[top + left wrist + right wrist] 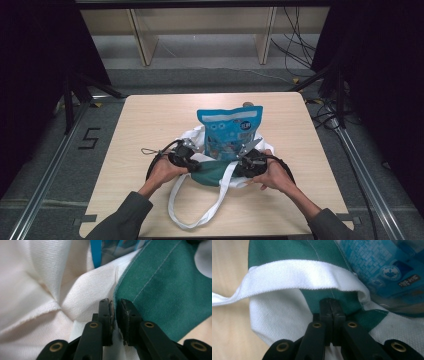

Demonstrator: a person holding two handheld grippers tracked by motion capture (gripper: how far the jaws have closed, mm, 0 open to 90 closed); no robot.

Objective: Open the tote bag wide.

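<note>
A blue snack bag stands upright in the mouth of a white and green tote bag on the middle of the wooden table. My left gripper holds the bag's rim at its left. In the left gripper view the jaws pinch the cloth edge where the white panel meets the green one. My right gripper is at the rim's right. In the right gripper view its jaws are pressed together on the green cloth under a white strap, beside the snack bag.
The tote's white straps loop toward the table's front edge. A thin cable loop lies left of my left hand. Beyond the far edge stand wooden shelf legs, with cables on the floor at the right.
</note>
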